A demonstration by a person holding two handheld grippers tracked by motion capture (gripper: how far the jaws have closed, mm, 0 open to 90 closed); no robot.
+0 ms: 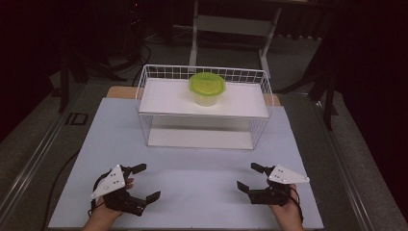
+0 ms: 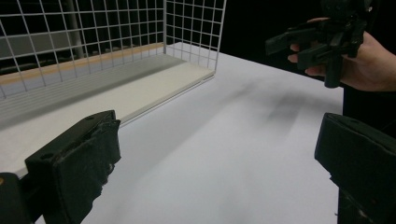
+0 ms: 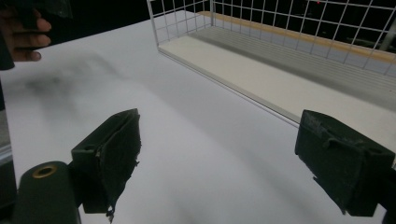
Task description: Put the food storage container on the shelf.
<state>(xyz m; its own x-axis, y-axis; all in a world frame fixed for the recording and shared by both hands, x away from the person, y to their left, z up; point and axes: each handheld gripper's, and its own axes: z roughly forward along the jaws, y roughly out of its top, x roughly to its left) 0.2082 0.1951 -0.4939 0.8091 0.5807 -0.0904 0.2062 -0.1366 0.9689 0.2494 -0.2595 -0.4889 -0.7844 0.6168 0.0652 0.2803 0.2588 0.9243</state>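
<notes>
Container [image 1: 207, 89], translucent with a green lid, stands upright on the upper shelf of the white wire rack [image 1: 144, 82], near that shelf's far edge and slightly right of its middle; nothing touches it. Rack position: far half of the white table [image 1: 202, 168], centred between the left and right edges; its lower shelf rests on the table surface and carries nothing visible in the high view.

Left gripper [image 1: 143, 182]: held in a hand near the front-left corner of the table; jaws spread wide with nothing between them; the grey three-cornered plate sits on top; jaws point toward the table's middle. Right gripper [image 1: 251, 176]: held in a hand near the front-right corner; jaws likewise spread wide and empty; they point toward the left gripper. Both grippers are well apart from the rack and from the container, and well apart from each other.

Left gripper view: two black jaws at the lower corners, bare table between them; the rack's lower shelf and wire wall lie at upper left; the right gripper is at upper right. Right gripper view: jaws wide apart over bare table; the rack's lower shelf runs along the upper right.
</notes>
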